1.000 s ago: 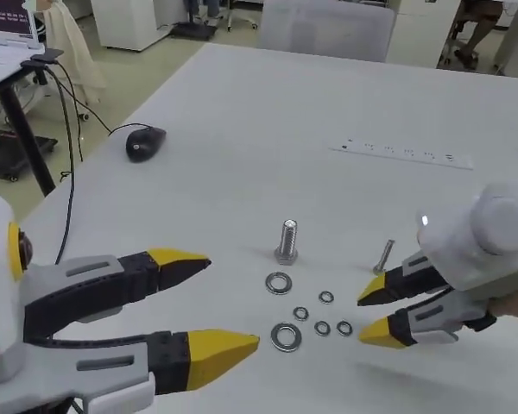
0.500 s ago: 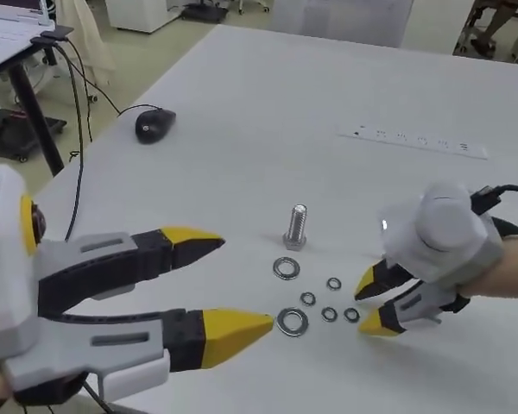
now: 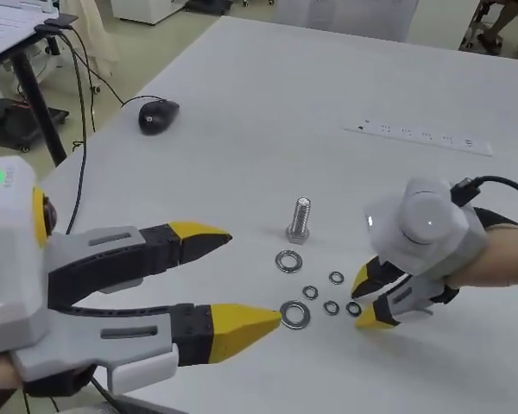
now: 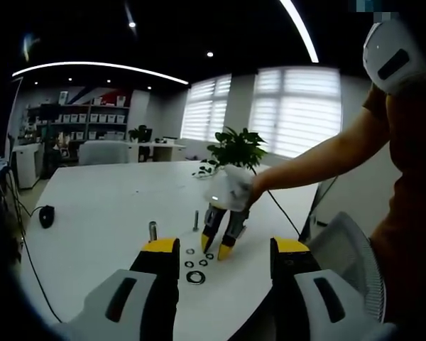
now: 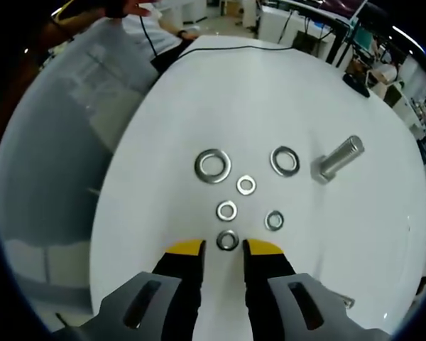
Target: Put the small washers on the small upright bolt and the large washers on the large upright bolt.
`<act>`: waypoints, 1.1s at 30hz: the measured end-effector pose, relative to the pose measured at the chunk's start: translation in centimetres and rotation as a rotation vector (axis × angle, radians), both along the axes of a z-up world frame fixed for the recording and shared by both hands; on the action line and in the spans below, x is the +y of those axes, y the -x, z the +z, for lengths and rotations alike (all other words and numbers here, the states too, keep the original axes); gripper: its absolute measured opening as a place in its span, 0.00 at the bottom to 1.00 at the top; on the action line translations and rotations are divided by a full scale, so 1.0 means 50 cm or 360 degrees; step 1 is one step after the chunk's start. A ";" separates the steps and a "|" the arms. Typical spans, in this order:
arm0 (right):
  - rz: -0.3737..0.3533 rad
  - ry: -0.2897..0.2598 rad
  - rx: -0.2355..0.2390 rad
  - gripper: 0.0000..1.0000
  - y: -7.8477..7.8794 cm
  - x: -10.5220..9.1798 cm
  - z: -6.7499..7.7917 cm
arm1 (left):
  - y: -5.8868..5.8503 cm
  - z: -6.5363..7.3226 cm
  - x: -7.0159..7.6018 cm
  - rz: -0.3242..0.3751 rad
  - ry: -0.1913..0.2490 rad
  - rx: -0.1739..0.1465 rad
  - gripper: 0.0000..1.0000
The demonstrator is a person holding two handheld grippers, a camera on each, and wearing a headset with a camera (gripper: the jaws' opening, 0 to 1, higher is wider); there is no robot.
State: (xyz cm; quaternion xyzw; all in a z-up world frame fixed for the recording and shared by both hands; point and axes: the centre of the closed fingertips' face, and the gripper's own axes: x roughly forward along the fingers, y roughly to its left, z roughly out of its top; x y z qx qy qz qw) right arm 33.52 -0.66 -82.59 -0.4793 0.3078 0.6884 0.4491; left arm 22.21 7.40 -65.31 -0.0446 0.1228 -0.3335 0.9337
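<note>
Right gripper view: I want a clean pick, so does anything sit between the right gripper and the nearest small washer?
Nothing visible does. The nearest small washer lies on the table at the tips of the right gripper, jaws open; the other small washers lie beyond it.

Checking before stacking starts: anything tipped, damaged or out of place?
Nothing stands out. The large bolt stands upright, and the six washers lie flat and apart on the table beside it.
</note>
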 end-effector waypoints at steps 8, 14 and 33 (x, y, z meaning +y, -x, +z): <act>0.0003 0.0015 -0.0028 0.17 0.000 0.007 0.000 | 0.001 0.000 0.000 -0.0005 -0.0003 0.0004 0.50; 0.0045 0.0028 -0.0050 0.15 0.000 0.008 0.000 | 0.002 0.005 0.002 0.0003 -0.0003 -0.0003 0.50; 0.0014 0.0016 -0.0083 0.12 -0.004 0.004 0.003 | 0.007 0.011 -0.005 -0.0004 -0.0007 -0.0009 0.50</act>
